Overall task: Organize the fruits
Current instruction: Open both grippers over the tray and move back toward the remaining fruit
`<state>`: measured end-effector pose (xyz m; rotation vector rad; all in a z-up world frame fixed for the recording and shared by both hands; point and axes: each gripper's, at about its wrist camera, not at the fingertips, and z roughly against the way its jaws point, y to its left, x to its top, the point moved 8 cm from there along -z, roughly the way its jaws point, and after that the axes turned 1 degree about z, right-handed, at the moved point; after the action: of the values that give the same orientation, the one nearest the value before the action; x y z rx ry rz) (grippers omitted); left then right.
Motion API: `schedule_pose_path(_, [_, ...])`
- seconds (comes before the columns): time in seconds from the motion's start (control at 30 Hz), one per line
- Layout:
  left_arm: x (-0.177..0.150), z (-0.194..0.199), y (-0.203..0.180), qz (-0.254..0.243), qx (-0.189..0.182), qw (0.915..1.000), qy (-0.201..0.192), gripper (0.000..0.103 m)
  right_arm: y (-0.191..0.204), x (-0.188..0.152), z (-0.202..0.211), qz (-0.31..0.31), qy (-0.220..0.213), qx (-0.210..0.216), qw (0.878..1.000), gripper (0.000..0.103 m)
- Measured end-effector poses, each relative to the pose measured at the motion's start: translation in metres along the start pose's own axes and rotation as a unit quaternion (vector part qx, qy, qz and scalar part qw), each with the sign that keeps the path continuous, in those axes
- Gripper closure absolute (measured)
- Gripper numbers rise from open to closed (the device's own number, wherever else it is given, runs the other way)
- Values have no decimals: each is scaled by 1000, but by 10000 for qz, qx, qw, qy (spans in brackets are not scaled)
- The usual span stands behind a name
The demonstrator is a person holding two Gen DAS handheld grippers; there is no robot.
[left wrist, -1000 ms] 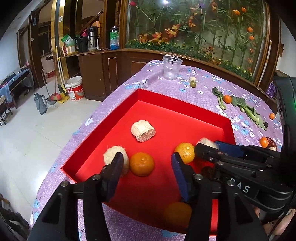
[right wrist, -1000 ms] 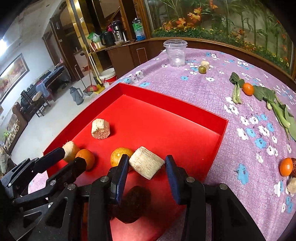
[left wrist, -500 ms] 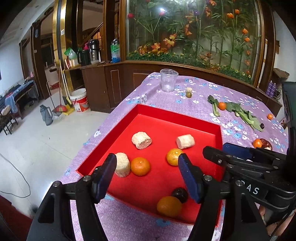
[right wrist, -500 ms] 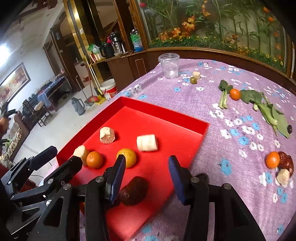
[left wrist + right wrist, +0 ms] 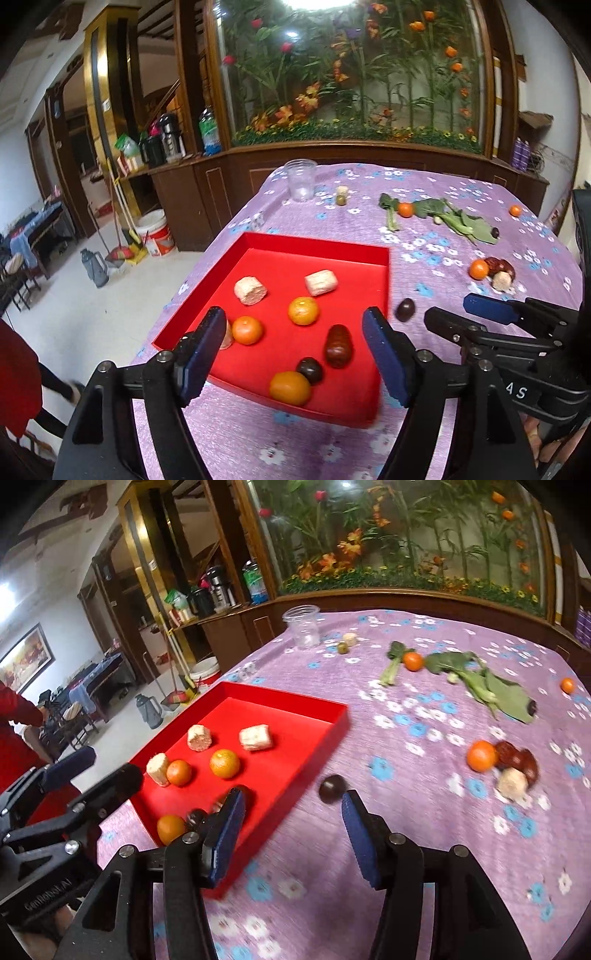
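A red tray (image 5: 384, 266) (image 5: 343, 716) on the purple flowered cloth holds three oranges (image 5: 303, 310), corn pieces (image 5: 320, 282), a red date (image 5: 338, 345) and a dark round fruit (image 5: 309, 370). Another dark fruit (image 5: 405, 309) (image 5: 331, 787) lies on the cloth right of the tray. An orange (image 5: 481, 756), dates (image 5: 517, 758) and a corn piece (image 5: 511, 782) lie farther right. My left gripper (image 5: 293, 354) is open and empty, above the tray's near side. My right gripper (image 5: 293, 834) is open and empty, near the tray's right corner.
A clear plastic cup (image 5: 302, 180) stands at the table's far left. Leafy greens (image 5: 476, 683) with an orange (image 5: 412, 661) lie at the far side, and another small orange (image 5: 567, 685) at far right. A wooden cabinet and planter wall stand behind the table.
Both grippers have pulled back and up from the tray, so more of the table shows. The right gripper has swung to the right, past the tray's edge. Both stay open.
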<state>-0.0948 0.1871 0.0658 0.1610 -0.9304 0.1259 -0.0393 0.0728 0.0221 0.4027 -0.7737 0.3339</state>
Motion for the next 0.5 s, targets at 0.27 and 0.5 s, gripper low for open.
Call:
schedule_pose_path(0.27, [-6, 3, -43, -173, -618, 9976, 244, 26, -66, -26, 42, -341, -132, -401, 9985, 41])
schedule_pose_path(0.5, [-25, -17, -78, 43, -1439, 9863, 810, 26, -152, -48, 66, -912, -52, -985, 9909, 39])
